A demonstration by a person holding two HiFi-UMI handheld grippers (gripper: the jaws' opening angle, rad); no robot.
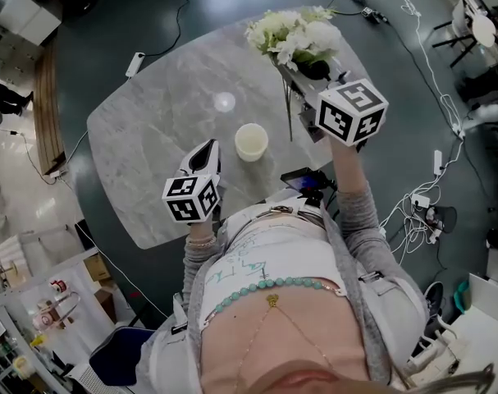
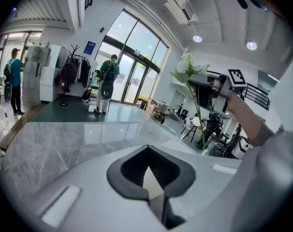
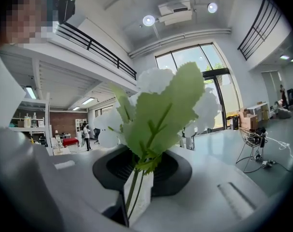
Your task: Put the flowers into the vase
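A bunch of white flowers with green leaves (image 1: 296,33) is held above the far right part of the marble table (image 1: 150,130). My right gripper (image 1: 296,76) is shut on its stems, which hang down below the jaws. In the right gripper view the leaves and blooms (image 3: 158,105) fill the middle, and the thin stems pass between the pads of the gripper (image 3: 136,175). A cream vase (image 1: 251,141) stands upright near the table's middle. To its near left my left gripper (image 1: 206,149) rests low over the table, jaws together and holding nothing (image 2: 147,151). That view shows the flowers (image 2: 187,67) raised at the right.
A dark small device (image 1: 304,178) lies at the table's near edge by the person's body. A pale round spot (image 1: 224,102) shows on the marble beyond the vase. Cables and a power strip (image 1: 436,164) lie on the floor to the right. Two people (image 2: 107,81) stand far off by glass doors.
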